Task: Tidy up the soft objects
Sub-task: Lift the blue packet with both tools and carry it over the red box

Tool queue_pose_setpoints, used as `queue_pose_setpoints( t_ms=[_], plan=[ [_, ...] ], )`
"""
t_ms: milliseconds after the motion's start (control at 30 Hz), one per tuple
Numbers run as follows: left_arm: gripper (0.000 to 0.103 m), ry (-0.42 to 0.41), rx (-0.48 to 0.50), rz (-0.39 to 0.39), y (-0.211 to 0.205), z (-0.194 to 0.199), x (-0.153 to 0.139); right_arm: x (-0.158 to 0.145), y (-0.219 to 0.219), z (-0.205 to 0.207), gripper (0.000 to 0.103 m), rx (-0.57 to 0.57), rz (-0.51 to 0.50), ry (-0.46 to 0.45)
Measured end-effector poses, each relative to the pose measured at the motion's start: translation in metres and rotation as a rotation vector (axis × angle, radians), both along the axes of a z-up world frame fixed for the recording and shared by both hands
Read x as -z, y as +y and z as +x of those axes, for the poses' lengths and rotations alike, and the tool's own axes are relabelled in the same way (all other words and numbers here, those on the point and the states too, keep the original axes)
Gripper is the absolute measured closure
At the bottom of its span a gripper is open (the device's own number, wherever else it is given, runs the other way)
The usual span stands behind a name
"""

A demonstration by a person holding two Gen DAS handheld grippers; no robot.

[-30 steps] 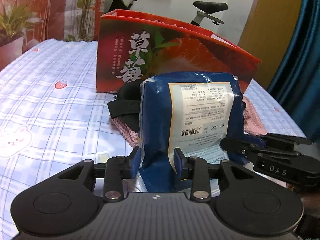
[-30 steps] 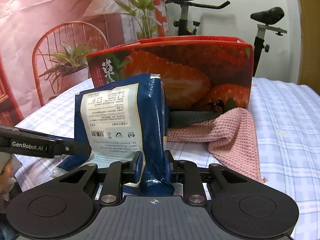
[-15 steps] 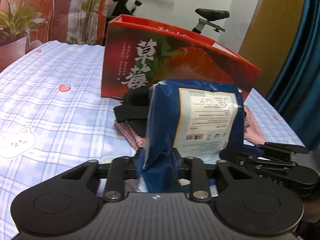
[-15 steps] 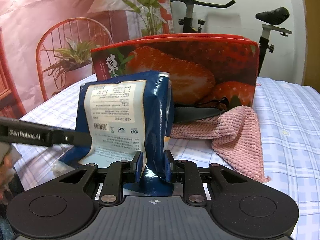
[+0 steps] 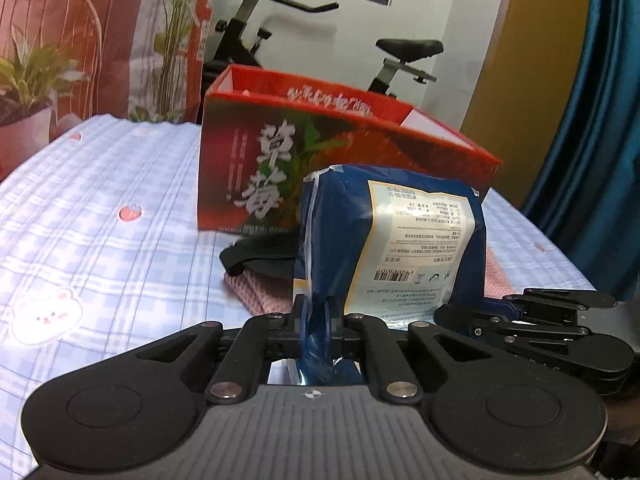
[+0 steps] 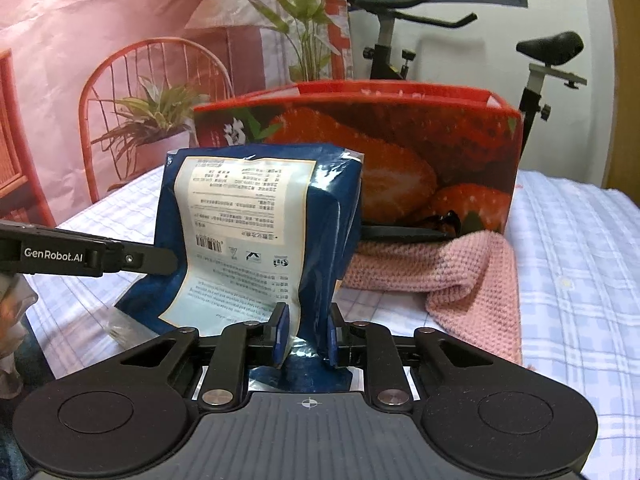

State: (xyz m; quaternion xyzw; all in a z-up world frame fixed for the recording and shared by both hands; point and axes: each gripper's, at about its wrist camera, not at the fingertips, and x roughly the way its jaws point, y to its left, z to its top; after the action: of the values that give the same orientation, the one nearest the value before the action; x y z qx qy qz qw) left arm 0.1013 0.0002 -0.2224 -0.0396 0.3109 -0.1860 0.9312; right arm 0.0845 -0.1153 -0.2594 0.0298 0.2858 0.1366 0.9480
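L gripper [image 5: 316,316]: blue pads pressed nearly together, pinching the bottom edge of the glossy dark-blue plastic pouch w/ white printed label [image 5: 400,240]. R gripper [image 6: 306,334]: pads set wider but both touching the pouch's lower fold, clamped on it. Pouch stands upright between the two tools, on the blue-and-white checked bedsheet [image 5: 100,220].

At 12 o'clock behind the pouch: red strawberry-print cardboard box [image 6: 400,152], open top. Pink knitted cloth [image 6: 460,276] lies at 2 o'clock in R view, against the box base, w/ a flat black strap-like item [image 6: 404,233] on top of it.

Vs 1 s ago: L pads have closed much tighter, squeezing the pouch thin; R grip about the same. Pouch sits higher and nearer the box.
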Motion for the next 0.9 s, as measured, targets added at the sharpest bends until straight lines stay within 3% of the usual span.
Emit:
queue_pose_setpoints(
  t_ms=[500,700,900],
  plan=[
    [0.094,-0.185,0.05,-0.001,-0.008,-0.001,-0.077,-0.069,-0.011,-0.01,0.087,0.047,0.051,-0.149],
    [0.094,-0.209,0.052,-0.016,-0.012,0.029,-0.108,-0.108,-0.021,0.014,0.086,0.065,0.081,-0.195],
    [0.094,-0.207,-0.001,-0.1,-0.009,0.075,-0.127,-0.144,-0.033,0.052,0.089,0.066,0.122,-0.237]
  ],
)
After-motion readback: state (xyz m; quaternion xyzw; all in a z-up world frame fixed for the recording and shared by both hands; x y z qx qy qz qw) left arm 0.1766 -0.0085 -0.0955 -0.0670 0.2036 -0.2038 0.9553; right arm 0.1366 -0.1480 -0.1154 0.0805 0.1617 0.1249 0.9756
